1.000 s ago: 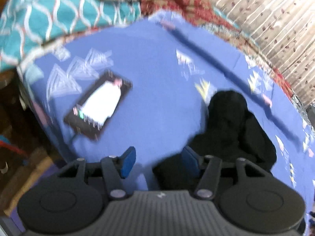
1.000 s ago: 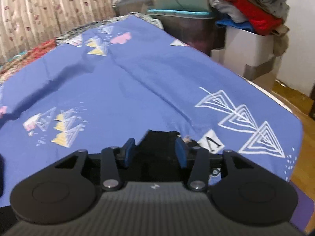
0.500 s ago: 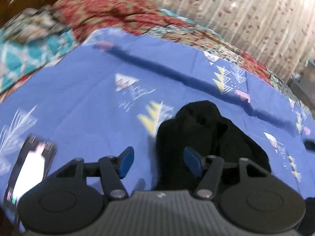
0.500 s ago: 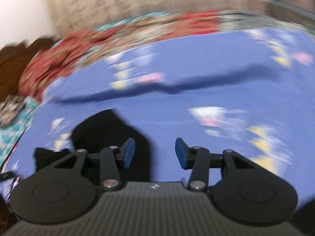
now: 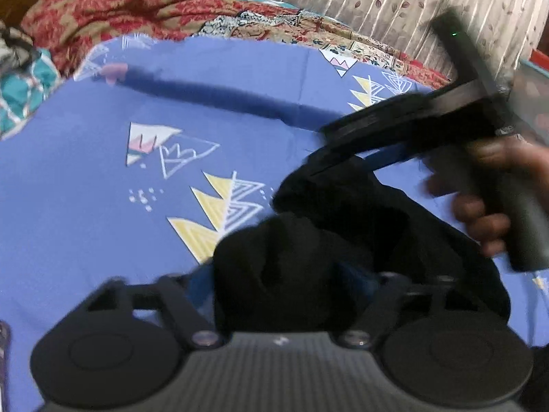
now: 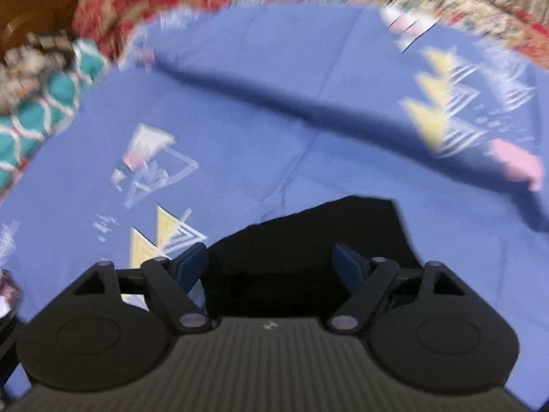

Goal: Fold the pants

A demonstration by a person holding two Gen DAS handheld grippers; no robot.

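The black pants (image 5: 326, 240) lie bunched in a heap on the blue patterned sheet (image 5: 103, 189). My left gripper (image 5: 279, 279) is open, its jaws wide on either side of the near end of the heap. The right gripper (image 5: 308, 168) shows from the side in the left wrist view, held by a hand, its tip at the far edge of the heap. In the right wrist view my right gripper (image 6: 271, 264) is open with the pants (image 6: 326, 237) lying between and beyond its jaws. Both views are blurred.
A red patterned blanket (image 5: 137, 7) and a teal patterned cloth (image 5: 20, 92) are piled along the far and left edges of the bed. A striped floral curtain (image 5: 377, 0) hangs behind. A dark crease (image 5: 223, 96) runs across the sheet.
Both grippers have swung round and closed in on the pants heap. The right gripper has come into the left wrist view. The phone has left the left view.
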